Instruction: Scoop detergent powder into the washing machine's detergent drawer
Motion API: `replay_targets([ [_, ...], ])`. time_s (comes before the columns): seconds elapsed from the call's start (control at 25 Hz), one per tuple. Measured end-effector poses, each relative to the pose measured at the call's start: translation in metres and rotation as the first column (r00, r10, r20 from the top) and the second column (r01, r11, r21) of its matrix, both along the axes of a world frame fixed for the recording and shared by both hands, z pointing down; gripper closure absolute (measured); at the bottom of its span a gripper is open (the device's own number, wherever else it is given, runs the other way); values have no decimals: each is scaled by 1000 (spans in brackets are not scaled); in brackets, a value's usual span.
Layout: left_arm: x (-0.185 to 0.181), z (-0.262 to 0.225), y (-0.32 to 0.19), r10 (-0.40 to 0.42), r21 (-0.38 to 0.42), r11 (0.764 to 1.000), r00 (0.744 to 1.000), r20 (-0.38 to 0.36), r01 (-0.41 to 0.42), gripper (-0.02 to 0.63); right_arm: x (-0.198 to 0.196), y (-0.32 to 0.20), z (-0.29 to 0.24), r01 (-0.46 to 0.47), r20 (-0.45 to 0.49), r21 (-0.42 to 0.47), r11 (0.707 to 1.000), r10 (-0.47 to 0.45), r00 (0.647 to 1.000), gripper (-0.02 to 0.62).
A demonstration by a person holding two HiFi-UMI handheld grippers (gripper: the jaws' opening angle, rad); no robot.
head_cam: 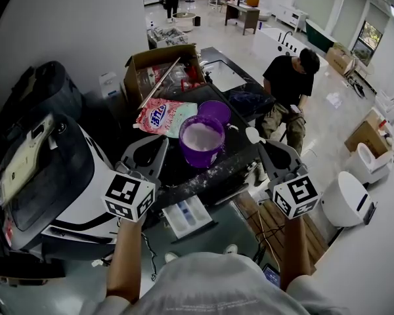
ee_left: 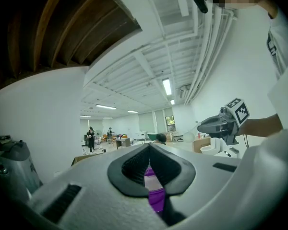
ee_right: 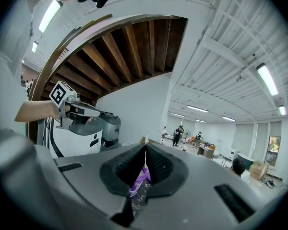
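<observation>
A purple bucket holding white powder stands on the dark machine top; a strip of the bucket shows through the left jaws. Its purple lid and a pink detergent bag lie behind it. The white detergent drawer is pulled out below the front edge. My left gripper hovers just left of the bucket, shut and empty. To the bucket's right, my right gripper is shut on a white scoop, whose bowl points toward the bucket.
A black-and-white appliance fills the left side. An open cardboard box sits behind the bag. A seated person is at the back right, with white fixtures on the floor to the right.
</observation>
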State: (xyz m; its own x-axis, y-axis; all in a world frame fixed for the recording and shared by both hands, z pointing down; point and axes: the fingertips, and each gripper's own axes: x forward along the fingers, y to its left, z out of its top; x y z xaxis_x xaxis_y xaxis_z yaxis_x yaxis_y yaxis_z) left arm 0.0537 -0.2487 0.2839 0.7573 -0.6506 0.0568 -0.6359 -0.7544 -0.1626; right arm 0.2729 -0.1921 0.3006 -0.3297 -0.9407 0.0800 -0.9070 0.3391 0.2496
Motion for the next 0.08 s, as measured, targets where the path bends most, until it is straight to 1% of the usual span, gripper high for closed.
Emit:
replay_targets([
  [0.08, 1, 3, -1, 2, -2, 1000, 1000, 6, -2, 597, -1, -1, 3, 3, 0, -4, 1000, -3, 1000, 586],
])
